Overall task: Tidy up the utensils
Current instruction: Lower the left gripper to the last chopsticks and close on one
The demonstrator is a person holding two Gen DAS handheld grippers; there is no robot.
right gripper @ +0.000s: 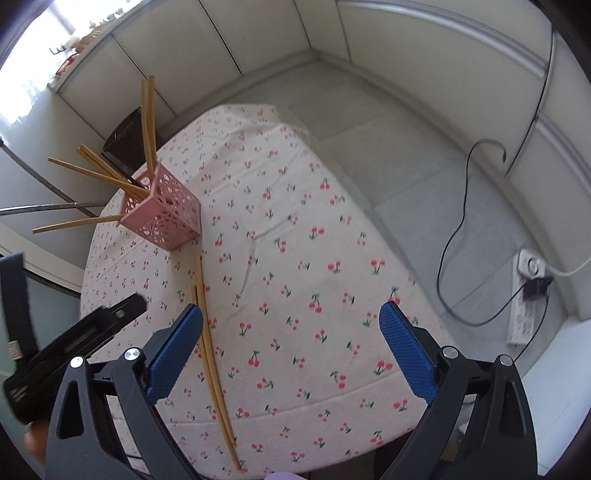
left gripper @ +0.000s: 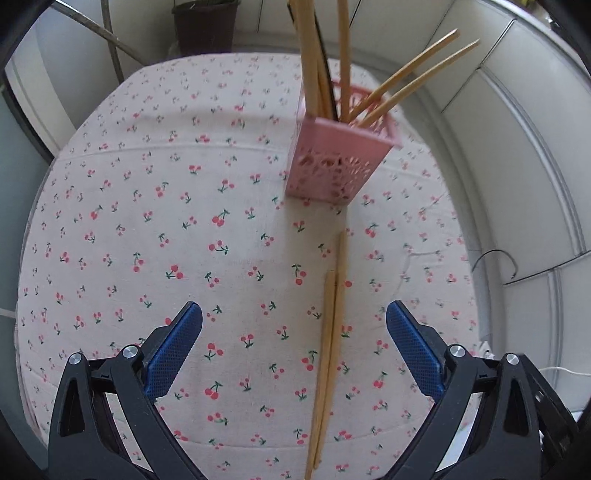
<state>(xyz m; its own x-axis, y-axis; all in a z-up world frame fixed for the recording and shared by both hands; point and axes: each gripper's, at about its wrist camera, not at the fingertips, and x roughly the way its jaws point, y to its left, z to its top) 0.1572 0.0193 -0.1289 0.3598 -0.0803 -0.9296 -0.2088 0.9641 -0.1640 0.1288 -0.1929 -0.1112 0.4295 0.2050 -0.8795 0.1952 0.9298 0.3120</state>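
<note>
A pink perforated utensil holder [left gripper: 338, 160] stands on the cherry-print tablecloth [left gripper: 147, 229] and holds several wooden chopsticks [left gripper: 314, 70]. It also shows in the right wrist view [right gripper: 164, 218]. A pair of wooden chopsticks [left gripper: 328, 350] lies flat on the cloth in front of the holder, also seen in the right wrist view [right gripper: 210, 350]. My left gripper [left gripper: 294, 321] is open and empty above this pair. My right gripper [right gripper: 291, 321] is open and empty, to the right of the pair. The left gripper's body [right gripper: 70, 347] shows at the left of the right wrist view.
A dark bin [left gripper: 205, 26] stands behind the table. White cabinet panels [right gripper: 406, 29] run along the wall. A black cable [right gripper: 458, 229] and a white power strip [right gripper: 526, 295] lie on the floor right of the table.
</note>
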